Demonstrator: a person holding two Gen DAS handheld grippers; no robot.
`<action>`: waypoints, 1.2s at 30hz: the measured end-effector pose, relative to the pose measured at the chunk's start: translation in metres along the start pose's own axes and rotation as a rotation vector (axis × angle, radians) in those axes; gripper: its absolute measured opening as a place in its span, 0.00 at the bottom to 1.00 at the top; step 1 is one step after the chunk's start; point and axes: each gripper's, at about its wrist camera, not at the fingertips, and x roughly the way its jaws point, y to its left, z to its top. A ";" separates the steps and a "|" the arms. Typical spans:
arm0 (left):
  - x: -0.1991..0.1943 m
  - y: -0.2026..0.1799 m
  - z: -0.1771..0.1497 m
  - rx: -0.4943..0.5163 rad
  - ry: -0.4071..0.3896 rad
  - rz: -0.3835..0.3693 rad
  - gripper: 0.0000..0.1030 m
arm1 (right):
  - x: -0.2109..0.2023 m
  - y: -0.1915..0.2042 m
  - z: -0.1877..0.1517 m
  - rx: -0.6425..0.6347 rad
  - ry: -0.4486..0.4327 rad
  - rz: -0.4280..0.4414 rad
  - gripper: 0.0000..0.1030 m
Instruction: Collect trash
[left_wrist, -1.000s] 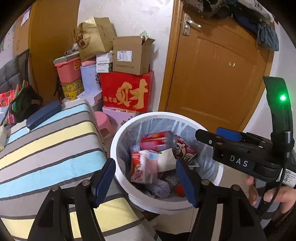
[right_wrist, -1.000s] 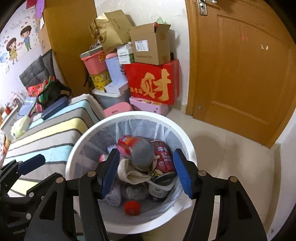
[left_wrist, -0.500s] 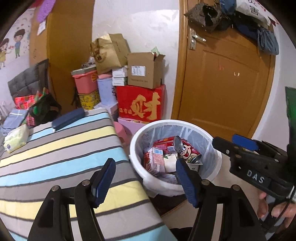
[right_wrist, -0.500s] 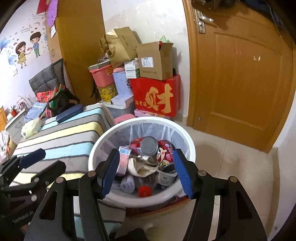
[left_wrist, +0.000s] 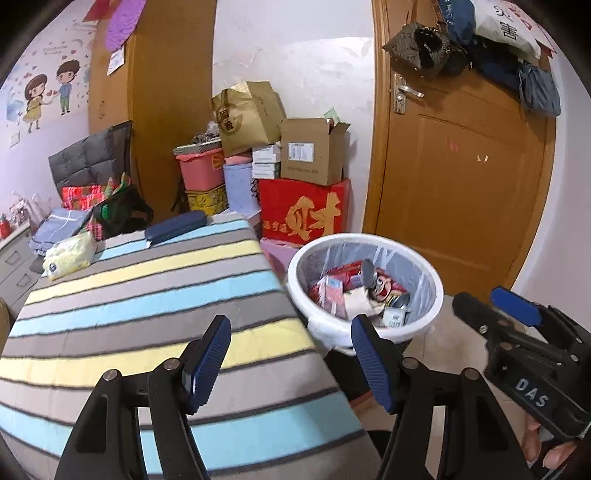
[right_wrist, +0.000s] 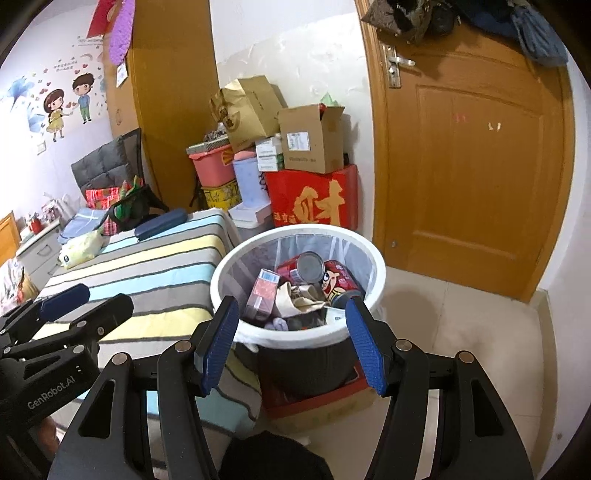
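The left claw (left_wrist: 291, 354) is spread wide and holds nothing; its two blue pads stand at the lower centre of the left wrist view, one over the striped cloth and one in front of the bin rim. The right claw (right_wrist: 291, 345) is also spread and empty, and its pads frame the near rim of the bin at the lower centre of the right wrist view.

Just beyond both claws stands the white bin (right_wrist: 376, 266), lined with a thin clear bag. It sits on a dark base beside the striped counter (left_wrist: 129, 295), not on it. Inside lie red cans (right_wrist: 338, 278), a pink carton (right_wrist: 264, 291) and crumpled paper (right_wrist: 295, 299), so most trash seems already collected.

On the striped counter, toward the upper left of the frame, a pale yellow tissue pack (left_wrist: 70, 254) and a dark blue case (left_wrist: 175, 227) lie near the far edge. I cannot tell whether either is trash. If one is the next thing, it lies ahead and to the left of both claws, well apart from them. The case has its long axis running from lower left to upper right. In my judgement the left claw is nearer, because it already hangs over the counter, while the right claw faces the bin.
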 end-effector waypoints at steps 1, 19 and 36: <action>-0.002 0.000 -0.003 -0.005 -0.002 0.002 0.65 | -0.002 0.002 -0.002 -0.007 -0.006 -0.013 0.60; -0.012 0.012 -0.025 -0.038 0.019 0.040 0.65 | -0.012 0.017 -0.019 -0.037 -0.022 0.003 0.60; -0.022 0.012 -0.025 -0.047 0.001 0.047 0.65 | -0.016 0.021 -0.020 -0.042 -0.026 -0.013 0.60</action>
